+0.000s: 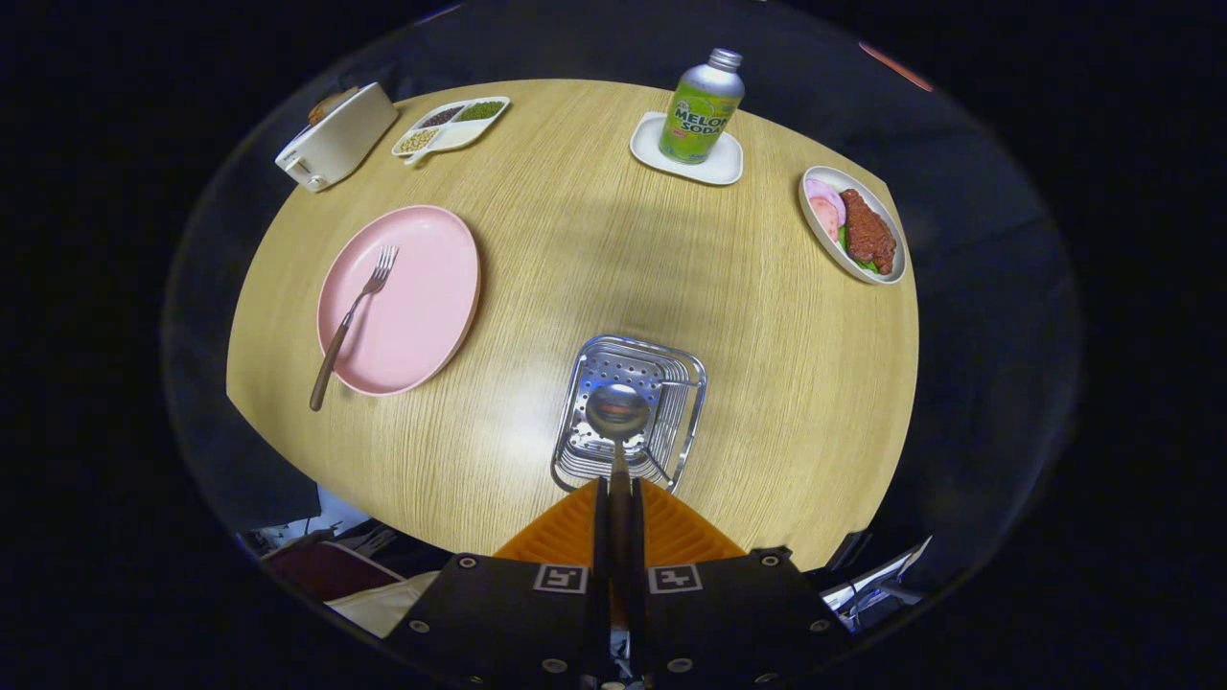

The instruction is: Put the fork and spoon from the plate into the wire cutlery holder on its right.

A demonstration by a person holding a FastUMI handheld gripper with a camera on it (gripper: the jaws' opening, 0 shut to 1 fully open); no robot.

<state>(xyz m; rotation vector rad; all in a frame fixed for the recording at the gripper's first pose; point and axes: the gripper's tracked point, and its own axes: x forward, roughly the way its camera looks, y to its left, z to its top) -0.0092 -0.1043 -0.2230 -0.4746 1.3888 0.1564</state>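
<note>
Pinching the spoon's [618, 422] thin handle, the gripper [619, 503] has both fingers pressed tight together on it. The spoon's round bowl sticks out just ahead of the fingers. It hangs over the open top of the wire cutlery holder [629, 410], a shiny metal basket with holes in its floor, and whether the spoon touches the basket cannot be told. The holder stands near the close edge of the wooden table [575, 249].

Off to the left of the holder lies the pink plate [412, 307]. The fork [351, 321] rests on it with its prongs pointing to the far side (its brown handle pokes out over the plate's near rim).

Farther off, by the right edge, sits a dish of food [853, 235]. At the far edge a soda bottle [701, 107] stands upright on a small white tray [714, 168]. Toward the far left corner are a snack tray [451, 125] with three parts and a white toaster [337, 137].
</note>
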